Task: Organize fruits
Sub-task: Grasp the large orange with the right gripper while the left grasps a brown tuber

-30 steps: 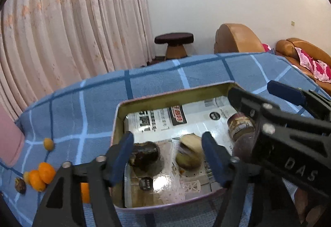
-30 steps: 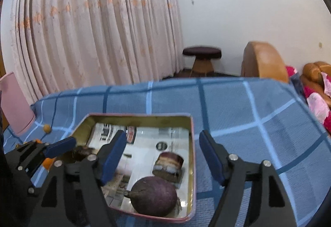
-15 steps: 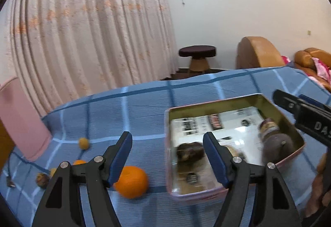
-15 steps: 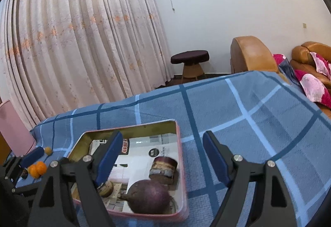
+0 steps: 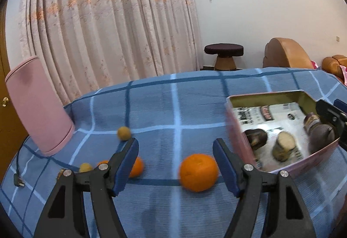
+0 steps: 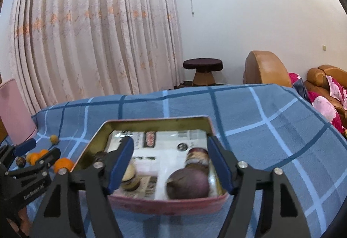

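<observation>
A large orange (image 5: 198,172) lies on the blue checked cloth just left of the pink-rimmed tin tray (image 5: 236,140), with smaller oranges (image 5: 136,167) and two small yellowish fruits (image 5: 123,133) further left. Inside the paper-lined tray sit a round dark purple fruit (image 6: 187,183), a cut purple piece (image 6: 197,156), a pale cut piece (image 6: 128,177) and a dark fruit (image 5: 256,139).

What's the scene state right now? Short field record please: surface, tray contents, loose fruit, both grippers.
surface: blue checked cloth
tray: metal tray, paper-lined, on the cloth
tray contents: round purple fruit, a few other blurred dark and pale pieces
loose fruit: large orange beside the tray; smaller oranges and yellowish fruits further left
left gripper: open, empty, the large orange lies ahead between its fingers
right gripper: open, empty, jaws have just been closing, over the tray
</observation>
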`<state>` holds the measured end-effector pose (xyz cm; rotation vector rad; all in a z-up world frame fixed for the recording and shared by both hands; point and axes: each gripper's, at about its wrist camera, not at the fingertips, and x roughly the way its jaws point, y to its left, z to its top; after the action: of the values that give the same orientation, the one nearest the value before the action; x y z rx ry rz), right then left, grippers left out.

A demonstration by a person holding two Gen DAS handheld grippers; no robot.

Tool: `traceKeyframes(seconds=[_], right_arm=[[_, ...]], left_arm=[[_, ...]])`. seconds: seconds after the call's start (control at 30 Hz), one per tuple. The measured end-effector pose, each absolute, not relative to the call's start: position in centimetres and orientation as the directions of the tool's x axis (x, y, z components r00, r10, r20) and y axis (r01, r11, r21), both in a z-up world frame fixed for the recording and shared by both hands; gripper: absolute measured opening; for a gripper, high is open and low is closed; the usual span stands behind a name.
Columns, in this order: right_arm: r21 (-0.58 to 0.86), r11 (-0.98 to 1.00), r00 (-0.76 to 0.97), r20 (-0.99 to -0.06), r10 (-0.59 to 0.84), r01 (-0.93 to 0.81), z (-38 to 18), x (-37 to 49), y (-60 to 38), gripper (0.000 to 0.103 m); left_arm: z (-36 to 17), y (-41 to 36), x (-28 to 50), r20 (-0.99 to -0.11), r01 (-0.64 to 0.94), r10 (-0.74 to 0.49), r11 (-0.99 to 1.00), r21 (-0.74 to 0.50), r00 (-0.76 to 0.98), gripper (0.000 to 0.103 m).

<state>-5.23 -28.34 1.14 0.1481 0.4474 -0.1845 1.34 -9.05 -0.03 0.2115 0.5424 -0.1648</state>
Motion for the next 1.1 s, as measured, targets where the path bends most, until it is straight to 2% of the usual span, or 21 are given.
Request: traceKeyframes(seconds=[0.2, 0.7, 1.0, 1.1], right_arm=[[0.060, 0.988, 0.875, -0.473, -0.098, 0.143, 0.9, -5.0, -24.2, 0.058], [-0.043, 0.997, 0.839, -0.543, 0.029, -0.063, -0.2, -2.0, -12.8, 0.057], [-0.109, 0.987, 0.749, -0.662, 0.019, -0.121, -2.2, 2.2, -9.7, 0.051], [-0.174, 0.977, 0.728, -0.685, -0.030, -0.123, -2.8, 3.2, -8.9, 0.052]], left_arm=[[-0.3, -4.4, 2.1, -0.544, 0.171, -0.068, 0.975, 0.141, 0.836, 0.072], [0.0, 7.9, 4.2, -0.567, 0.012, 0.010, 0.999, 0.035, 0.824, 0.072], [-0.2, 12.6, 5.4, -0.596, -0.039, 0.038, 0.999, 0.011, 0.802, 0.072], [-0.1, 13.9, 5.8, -0.609, -0.053, 0.042, 0.999, 0.000, 0.792, 0.072]])
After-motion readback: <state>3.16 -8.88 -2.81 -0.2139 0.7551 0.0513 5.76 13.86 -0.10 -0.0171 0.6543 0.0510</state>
